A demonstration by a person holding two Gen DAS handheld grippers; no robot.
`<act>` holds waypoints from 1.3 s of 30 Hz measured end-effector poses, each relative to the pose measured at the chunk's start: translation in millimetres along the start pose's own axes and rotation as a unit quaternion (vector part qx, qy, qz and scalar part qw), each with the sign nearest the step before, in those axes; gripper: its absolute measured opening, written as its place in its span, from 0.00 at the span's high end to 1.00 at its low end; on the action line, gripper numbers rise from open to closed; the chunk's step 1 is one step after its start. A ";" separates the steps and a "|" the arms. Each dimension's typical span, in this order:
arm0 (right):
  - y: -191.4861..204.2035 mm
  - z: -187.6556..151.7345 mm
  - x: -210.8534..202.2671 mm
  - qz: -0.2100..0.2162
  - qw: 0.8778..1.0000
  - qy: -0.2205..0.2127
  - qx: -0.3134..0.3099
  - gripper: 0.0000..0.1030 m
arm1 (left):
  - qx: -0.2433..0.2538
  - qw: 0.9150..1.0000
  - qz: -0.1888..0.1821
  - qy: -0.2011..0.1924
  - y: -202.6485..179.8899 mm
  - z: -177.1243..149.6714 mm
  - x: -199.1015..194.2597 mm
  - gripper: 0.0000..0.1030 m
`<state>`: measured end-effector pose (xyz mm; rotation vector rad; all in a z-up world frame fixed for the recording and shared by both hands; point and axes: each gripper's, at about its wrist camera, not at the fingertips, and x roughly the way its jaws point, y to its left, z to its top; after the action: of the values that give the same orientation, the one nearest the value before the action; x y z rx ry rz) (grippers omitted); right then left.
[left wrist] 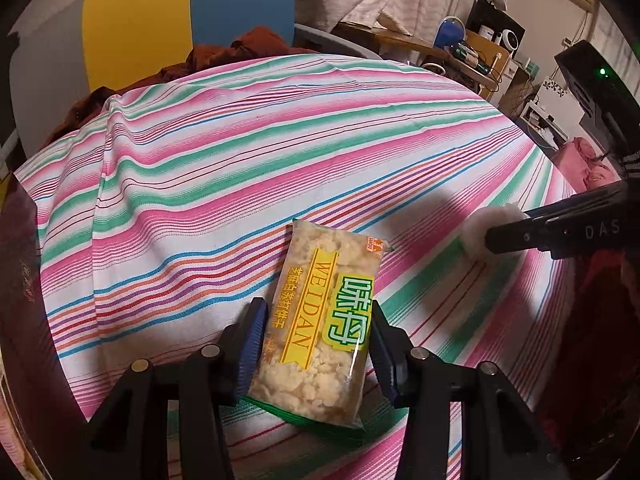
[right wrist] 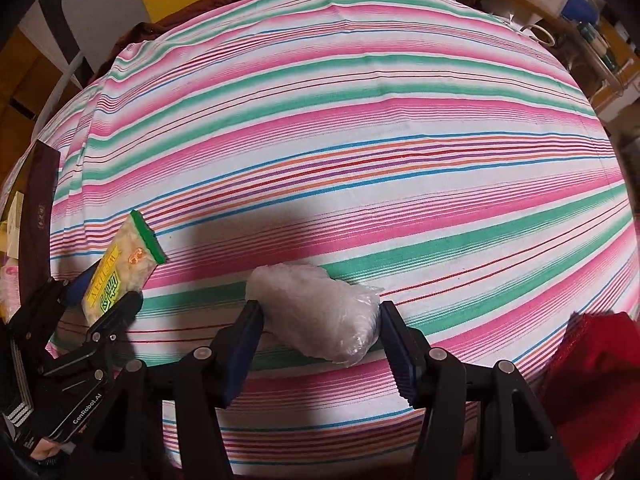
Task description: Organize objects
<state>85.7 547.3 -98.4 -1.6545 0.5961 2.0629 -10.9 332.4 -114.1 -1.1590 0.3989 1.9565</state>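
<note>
Pinching the cracker packet (left wrist: 320, 320), left claw (left wrist: 318, 344); right claw (right wrist: 320, 332) clamping a clear bag (right wrist: 320, 312), its wrinkled film only close-up.

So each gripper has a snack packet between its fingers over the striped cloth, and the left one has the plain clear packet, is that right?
Not quite. The left gripper has the yellow-labelled WEIDAN packet, as the left wrist view shows; the plain clear packet sits between the right gripper fingers, over the striped cloth.

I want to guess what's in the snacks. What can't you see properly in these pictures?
- White wrapped bundle, right wrist view: crinkled plastic hides its contents.
- Cracker packet, left wrist view: small print too tiny; left tool covers its sides.
- Dark box, right wrist view: cut off by the edge.
- Right tool: contact with the bundle unclear.
</note>
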 end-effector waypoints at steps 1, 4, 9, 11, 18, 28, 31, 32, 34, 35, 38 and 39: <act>-0.5 -0.2 -0.5 0.000 1.000 -0.001 0.000 0.44 | 0.000 1.000 0.000 -0.001 0.1 -0.1 0.0 0.53; -3.6 -0.5 -2.6 0.001 1.000 -0.007 0.001 0.48 | 0.003 1.000 0.003 -0.004 -0.1 -1.4 -0.7 0.54; -11.7 -1.5 -8.1 0.012 1.000 -0.020 0.007 0.49 | 0.002 1.000 0.010 -0.010 0.4 -3.2 -2.8 0.55; -11.9 -2.6 -10.8 0.020 0.999 -0.028 0.009 0.49 | 0.003 1.000 0.021 -0.012 -1.3 -4.8 -5.9 0.55; -14.8 -1.1 -14.0 0.032 0.999 -0.039 0.010 0.49 | -0.006 0.999 0.039 -0.023 2.1 -11.1 -17.8 0.55; -14.2 -2.5 -17.1 0.033 0.998 -0.049 0.013 0.49 | -0.016 0.996 0.061 -0.068 10.0 -8.3 -53.9 0.55; -5.0 -0.5 -11.1 0.034 0.998 -0.055 0.014 0.49 | -0.018 0.994 0.069 -0.085 12.4 -6.4 -67.5 0.55; -5.3 -0.7 -11.7 0.035 0.998 -0.057 0.015 0.49 | -0.019 0.993 0.071 -0.090 13.2 -6.3 -72.0 0.55; -3.9 -2.6 -13.7 0.037 0.997 -0.061 0.016 0.49 | -0.024 0.992 0.074 -0.097 16.8 -6.0 -79.4 0.55; -4.0 -2.9 -14.0 0.037 0.997 -0.062 0.016 0.49 | -0.027 0.992 0.076 -0.101 18.9 -6.0 -83.0 0.55; -2.2 -1.4 -12.9 0.035 0.997 -0.064 0.017 0.50 | -0.034 0.990 0.082 -0.108 23.5 -8.3 -91.9 0.55; -2.4 -1.0 -12.9 0.035 0.997 -0.065 0.018 0.50 | -0.036 0.990 0.084 -0.110 25.4 -9.0 -94.7 0.55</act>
<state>90.4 547.9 -86.1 -1.4873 0.6503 2.1763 -1.5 265.4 -42.6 -0.9668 0.3191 2.2345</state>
